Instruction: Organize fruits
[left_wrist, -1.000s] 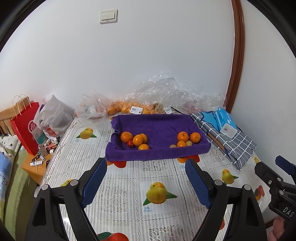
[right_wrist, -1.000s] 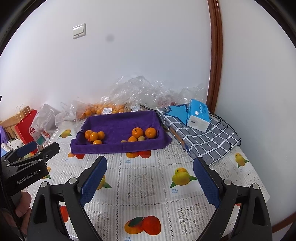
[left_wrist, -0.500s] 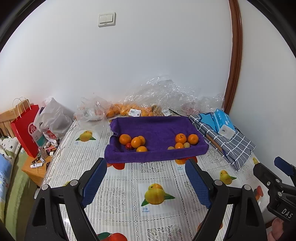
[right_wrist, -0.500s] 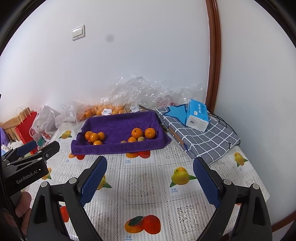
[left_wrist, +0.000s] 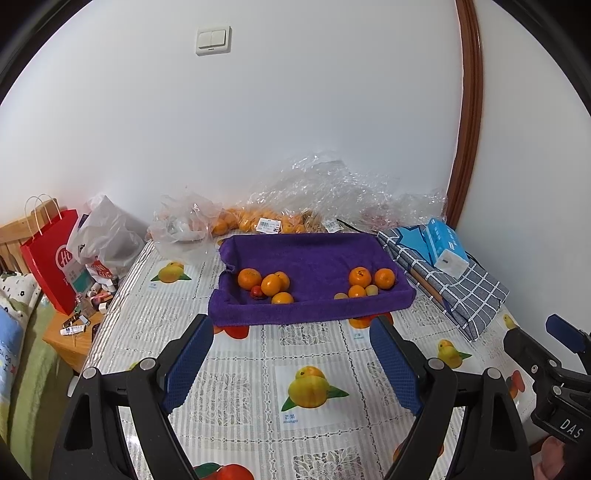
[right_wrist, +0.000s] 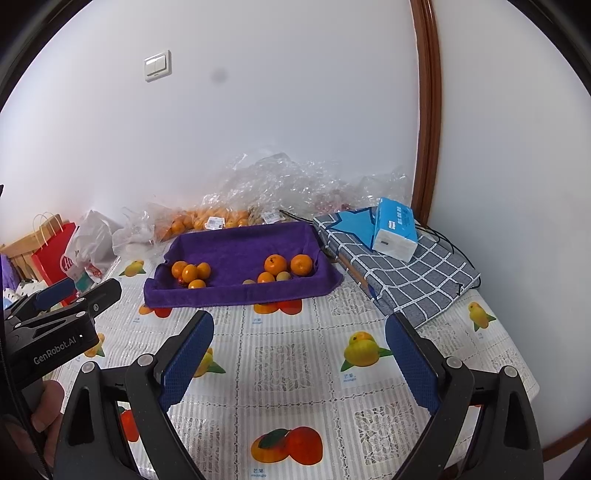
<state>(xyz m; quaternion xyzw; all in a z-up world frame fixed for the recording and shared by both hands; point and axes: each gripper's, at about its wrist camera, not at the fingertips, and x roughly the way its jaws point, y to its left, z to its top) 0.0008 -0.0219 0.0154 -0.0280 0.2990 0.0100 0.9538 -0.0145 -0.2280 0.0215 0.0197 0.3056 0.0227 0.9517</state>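
A purple towel tray (left_wrist: 314, 254) (right_wrist: 240, 243) lies on the table near the wall. In its left part sit several oranges (left_wrist: 271, 284) (right_wrist: 190, 272) with a small red fruit (left_wrist: 256, 291). In its right part sit oranges (left_wrist: 369, 278) (right_wrist: 288, 265) and pale small fruits (left_wrist: 371, 290). My left gripper (left_wrist: 291, 362) hovers open over the tablecloth in front of the tray, nothing between its blue pads. My right gripper (right_wrist: 299, 356) is likewise open and empty, further right. Each gripper shows at the edge of the other's view.
The table (left_wrist: 314, 354) has a fruit-print cloth. Clear plastic bags with oranges (left_wrist: 251, 221) lie against the wall. A checked cloth bundle (right_wrist: 406, 273) with a blue tissue pack (right_wrist: 393, 229) sits right. A red paper bag (left_wrist: 51, 258) and clutter stand left, off the table.
Both views have drifted very slightly; the tray sits a touch lower-left in the left wrist view. Neither gripper's jaws have changed, and no fruit has moved.
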